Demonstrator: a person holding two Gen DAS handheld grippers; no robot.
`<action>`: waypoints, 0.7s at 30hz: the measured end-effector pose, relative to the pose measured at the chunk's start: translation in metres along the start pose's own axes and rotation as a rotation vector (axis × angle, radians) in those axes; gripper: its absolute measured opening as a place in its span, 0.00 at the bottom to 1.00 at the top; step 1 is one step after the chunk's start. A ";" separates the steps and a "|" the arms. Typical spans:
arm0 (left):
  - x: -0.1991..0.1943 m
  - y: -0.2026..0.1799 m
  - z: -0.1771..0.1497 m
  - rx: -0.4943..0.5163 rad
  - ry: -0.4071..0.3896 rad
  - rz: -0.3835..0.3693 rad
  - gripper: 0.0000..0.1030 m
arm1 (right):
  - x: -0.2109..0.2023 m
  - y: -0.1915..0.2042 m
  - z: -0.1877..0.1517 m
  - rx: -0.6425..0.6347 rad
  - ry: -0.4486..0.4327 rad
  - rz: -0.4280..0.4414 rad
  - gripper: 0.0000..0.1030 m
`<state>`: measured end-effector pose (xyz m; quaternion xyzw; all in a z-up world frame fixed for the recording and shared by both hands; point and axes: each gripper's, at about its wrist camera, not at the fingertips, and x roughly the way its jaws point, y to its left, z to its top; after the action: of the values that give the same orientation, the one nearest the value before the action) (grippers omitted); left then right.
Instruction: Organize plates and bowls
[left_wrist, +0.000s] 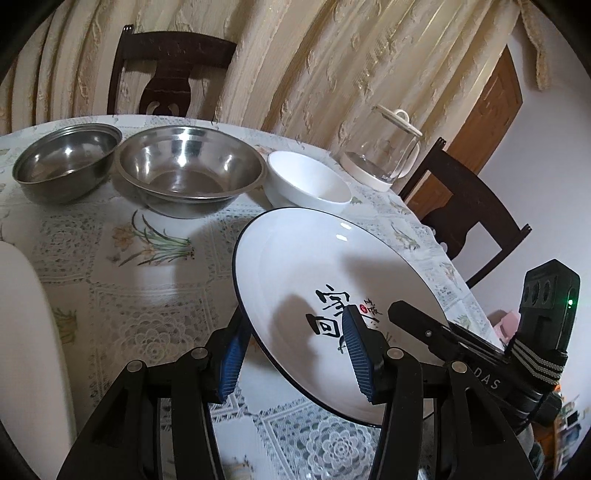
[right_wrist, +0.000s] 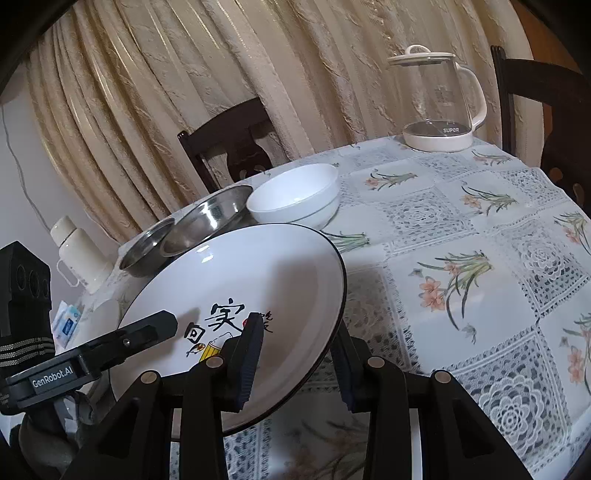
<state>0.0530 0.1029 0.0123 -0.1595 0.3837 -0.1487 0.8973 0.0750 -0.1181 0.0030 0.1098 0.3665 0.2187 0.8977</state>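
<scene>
left tool (left_wrist: 295, 354) and right tool (right_wrist: 295, 362), both clamping plate (left_wrist: 314, 258) rim

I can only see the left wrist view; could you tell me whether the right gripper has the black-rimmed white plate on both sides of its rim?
Observer: Yes. In the right wrist view the right gripper straddles the rim of the black-rimmed white plate, with one finger on the plate's face and the other beneath it.
Operator: Thank you. Is there anything on the table past the plate's far left edge that I should know about?
Observer: Yes, a blue-and-white packet lies there, just in front of a white lidded bottle that stands upright.
</scene>
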 end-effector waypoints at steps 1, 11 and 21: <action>-0.002 -0.001 -0.001 0.000 -0.002 0.001 0.50 | -0.001 0.002 -0.001 0.001 -0.001 0.004 0.38; -0.040 0.007 -0.010 -0.018 -0.040 0.019 0.50 | -0.010 0.027 -0.012 -0.016 -0.008 0.048 0.38; -0.081 0.039 -0.025 -0.079 -0.070 0.073 0.50 | -0.005 0.068 -0.020 -0.063 0.005 0.113 0.38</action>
<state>-0.0129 0.1652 0.0324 -0.1861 0.3630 -0.0949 0.9080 0.0363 -0.0593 0.0158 0.1017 0.3550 0.2808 0.8859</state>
